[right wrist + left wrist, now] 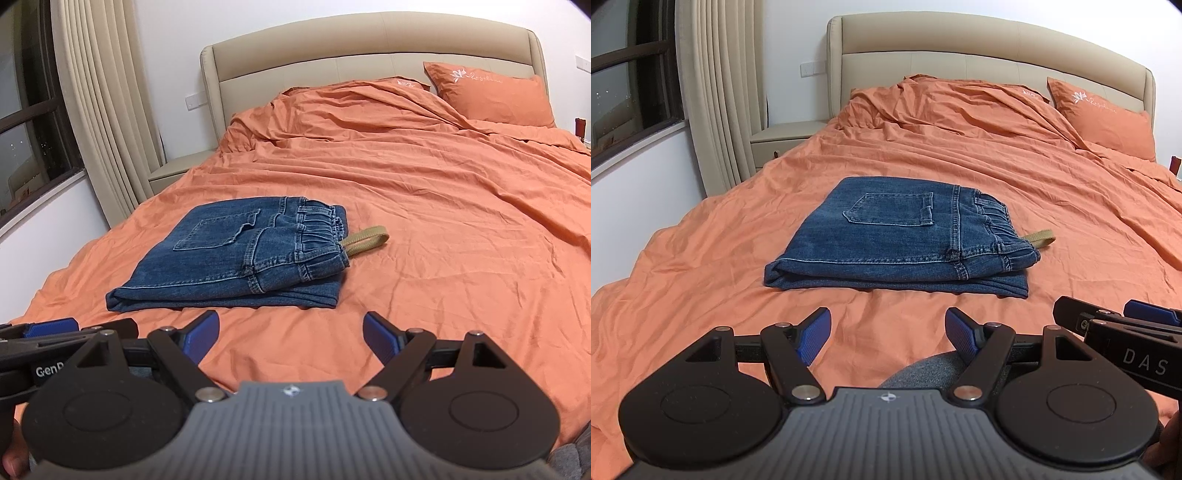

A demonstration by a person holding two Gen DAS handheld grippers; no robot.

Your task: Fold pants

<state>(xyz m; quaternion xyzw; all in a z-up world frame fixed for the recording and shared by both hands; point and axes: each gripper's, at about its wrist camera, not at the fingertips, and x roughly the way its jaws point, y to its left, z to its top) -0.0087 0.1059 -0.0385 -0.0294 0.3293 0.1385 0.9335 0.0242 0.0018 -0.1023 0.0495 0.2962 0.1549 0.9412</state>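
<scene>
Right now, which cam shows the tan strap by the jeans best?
Right wrist: the tan strap shows as a full loop beside the jeans waistband. Left wrist shows it shorter and flatter, partly behind the waistband.

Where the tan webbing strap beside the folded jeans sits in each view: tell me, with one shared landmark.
Left wrist: tan webbing strap right of centre, poking from the folded blue denim jeans' waistband.
Right wrist: strap near centre, same side.
Shared landmark: orange embroidered pillow.
</scene>
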